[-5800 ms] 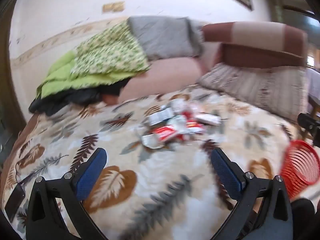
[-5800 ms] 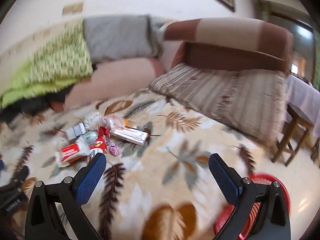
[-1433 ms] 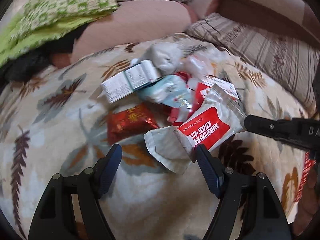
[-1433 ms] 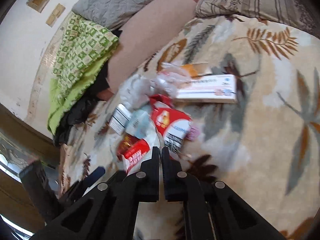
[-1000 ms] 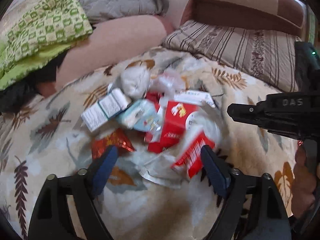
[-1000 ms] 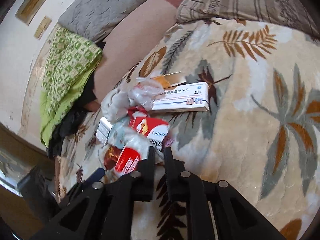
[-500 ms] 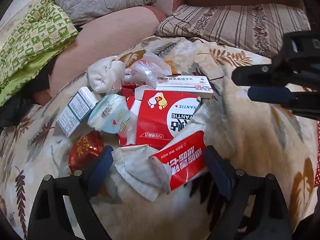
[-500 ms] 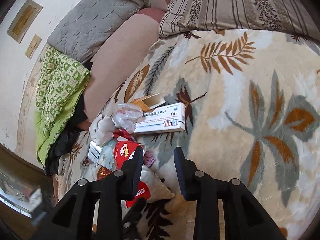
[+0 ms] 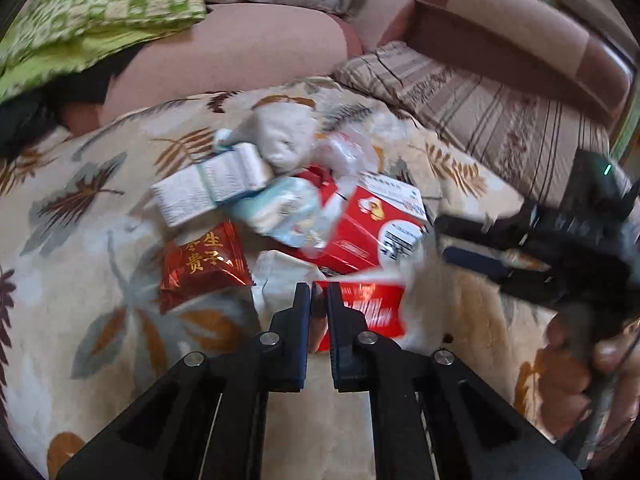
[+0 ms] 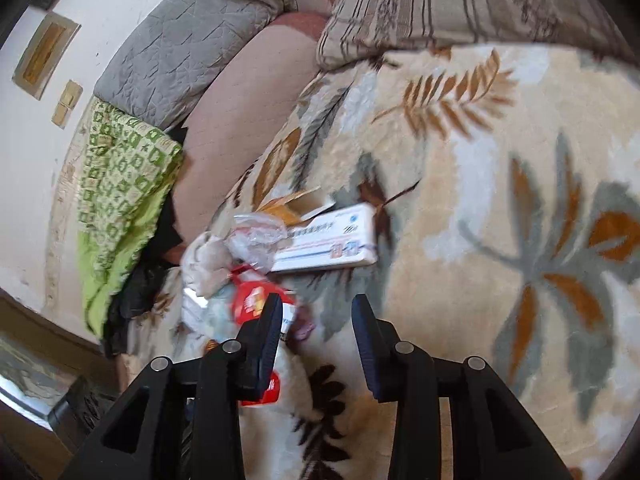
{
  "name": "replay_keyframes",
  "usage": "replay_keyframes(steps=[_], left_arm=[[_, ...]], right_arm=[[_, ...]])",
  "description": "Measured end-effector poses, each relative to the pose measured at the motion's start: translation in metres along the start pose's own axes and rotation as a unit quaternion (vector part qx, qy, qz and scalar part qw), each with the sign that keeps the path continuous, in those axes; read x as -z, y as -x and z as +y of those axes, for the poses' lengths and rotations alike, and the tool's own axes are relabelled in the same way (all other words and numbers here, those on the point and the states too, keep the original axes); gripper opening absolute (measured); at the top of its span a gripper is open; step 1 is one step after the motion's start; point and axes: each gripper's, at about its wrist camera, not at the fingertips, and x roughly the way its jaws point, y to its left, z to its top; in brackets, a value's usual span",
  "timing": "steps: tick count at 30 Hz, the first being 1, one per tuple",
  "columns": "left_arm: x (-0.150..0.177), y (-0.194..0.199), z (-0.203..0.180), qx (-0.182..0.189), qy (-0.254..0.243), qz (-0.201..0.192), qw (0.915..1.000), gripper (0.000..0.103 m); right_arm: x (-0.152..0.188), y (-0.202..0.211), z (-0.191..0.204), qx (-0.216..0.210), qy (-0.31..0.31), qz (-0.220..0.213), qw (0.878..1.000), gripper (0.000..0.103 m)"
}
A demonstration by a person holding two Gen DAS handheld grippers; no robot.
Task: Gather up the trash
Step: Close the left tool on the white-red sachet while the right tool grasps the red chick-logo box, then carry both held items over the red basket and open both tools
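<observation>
The left hand-held gripper (image 9: 319, 300), low in the frame, has just closed and pinches the red wipe packet (image 9: 368, 306) by one corner on the bed (image 9: 100, 360); the slippery packet may slide out. The right hand-held gripper (image 10: 316, 322) has just been opening, nothing between its jaws.

Bed covered w/ a cream leaf-print blanket (image 10: 500, 152), brown & grey fronds. Behind it a pink bolster (image 9: 240, 52), a grey quilted pillow (image 10: 188, 44) & a green checked quilt (image 10: 120, 184) over dark cloth. Striped beige cushion (image 9: 500, 108) leaned vs. a brown-and-tan headboard (image 9: 520, 36). White wall (image 10: 36, 152) w/ small framed pieces, scuffed low down. Soft daylight throughout.
</observation>
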Motion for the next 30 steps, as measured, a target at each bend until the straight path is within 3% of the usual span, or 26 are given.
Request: replay_keyframes(steps=[3,7,8,9,11,15,19,21,24,26,30], left_arm=[[-0.001,0.011,0.018,-0.006,0.028,-0.010,0.9995,0.008],[0.001,0.021,0.041,0.007,0.078,-0.018,0.9968,0.012],[0.001,0.021,0.044,0.006,0.085,-0.014,0.9963,0.026],[0.003,0.021,0.047,0.002,0.097,-0.006,0.9953,0.051],[0.007,0.026,0.051,0.003,0.124,-0.005,0.9923,0.067],[0.017,0.025,0.051,0.030,0.179,0.014,0.9833,0.068],[0.027,-0.009,0.040,0.047,0.220,0.063,0.9724,0.068],[0.025,-0.023,0.035,0.027,0.228,0.064,0.9713,0.068],[0.015,-0.034,0.028,-0.019,0.207,0.039,0.9774,0.066],[0.012,-0.039,0.026,-0.040,0.182,0.033,0.9819,0.049],[0.010,-0.030,0.023,-0.032,0.153,0.029,0.9873,0.043]], right_arm=[[0.009,-0.018,0.004,-0.008,0.001,0.035,0.999,0.046],[0.010,-0.034,0.011,0.011,0.018,0.037,0.999,0.046],[0.010,-0.040,0.011,0.013,0.014,0.036,0.999,0.046],[0.010,-0.044,0.011,0.013,0.012,0.038,0.999,0.046],[0.012,-0.056,0.011,0.001,0.005,0.049,0.999,0.046],[0.017,-0.054,0.032,-0.018,0.048,0.032,0.998,0.014],[0.018,-0.024,0.051,-0.022,0.090,-0.011,0.996,0.008],[0.018,-0.013,0.053,-0.011,0.103,-0.030,0.994,0.006],[0.015,0.003,0.051,-0.006,0.109,-0.049,0.993,0.006],[0.014,0.008,0.051,-0.006,0.111,-0.052,0.992,0.006],[0.012,0.012,0.048,-0.004,0.117,-0.052,0.992,0.006]])
